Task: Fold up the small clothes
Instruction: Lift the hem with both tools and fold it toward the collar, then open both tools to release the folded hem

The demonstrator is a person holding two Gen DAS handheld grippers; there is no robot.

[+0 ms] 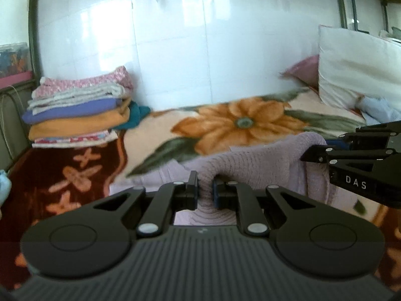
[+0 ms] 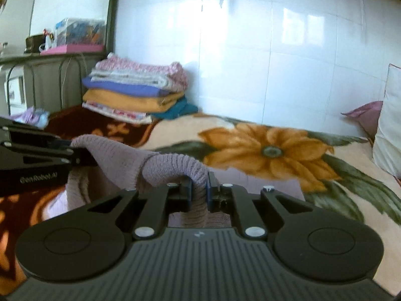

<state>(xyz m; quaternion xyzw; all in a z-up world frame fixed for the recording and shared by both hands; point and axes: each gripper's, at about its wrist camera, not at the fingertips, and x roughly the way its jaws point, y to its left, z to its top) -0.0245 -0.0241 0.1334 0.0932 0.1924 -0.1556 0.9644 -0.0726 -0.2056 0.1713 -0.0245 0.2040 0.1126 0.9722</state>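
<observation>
Lilac knit garment (image 1: 263, 160) pinched, folded stack (image 1: 77, 110) beyond

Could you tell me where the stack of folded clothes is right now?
The stack of folded clothes sits at the left in both wrist views, on the floral blanket against the white tiled wall.

Lilac ribbed knit garment (image 1: 253, 160), small and soft, raised off a floral blanket (image 1: 240, 123) with its near edge bunched into two pinched folds. Draped between the folds in a sagging ridge, lower part trailing on the blanket.
</observation>
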